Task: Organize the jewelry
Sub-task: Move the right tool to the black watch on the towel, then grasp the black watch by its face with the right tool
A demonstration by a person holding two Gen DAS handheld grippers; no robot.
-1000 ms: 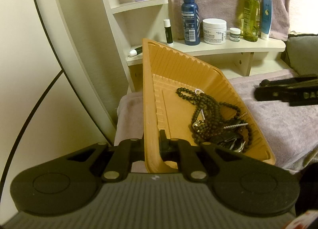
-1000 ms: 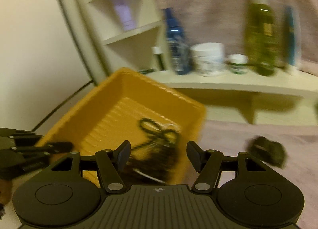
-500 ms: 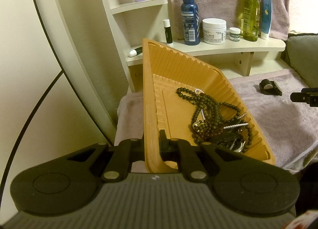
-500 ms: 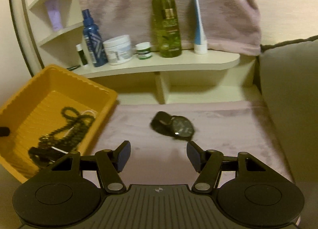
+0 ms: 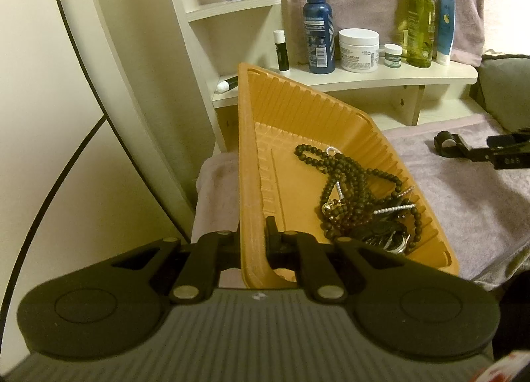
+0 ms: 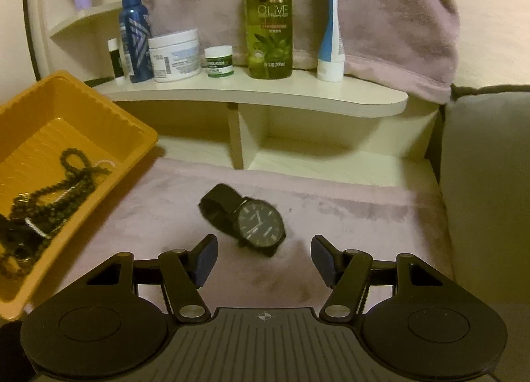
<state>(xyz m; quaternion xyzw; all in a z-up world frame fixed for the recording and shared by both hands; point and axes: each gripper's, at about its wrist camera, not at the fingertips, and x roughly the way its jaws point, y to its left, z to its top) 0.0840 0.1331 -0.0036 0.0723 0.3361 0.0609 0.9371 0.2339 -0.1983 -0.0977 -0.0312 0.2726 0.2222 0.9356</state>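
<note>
Watch (image 6: 251, 218) on mauve towel (image 6: 347, 216); left jaws grip tray (image 5: 248, 150), right jaws open.

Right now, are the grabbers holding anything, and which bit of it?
The left gripper pinches the orange tray by its near rim wall. The right gripper is open and holds nothing; the black watch lies ahead of its fingers.

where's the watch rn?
Right wrist view: the black watch lies on the pink towel, right of the yellow tray, just ahead of the open right gripper.
</note>
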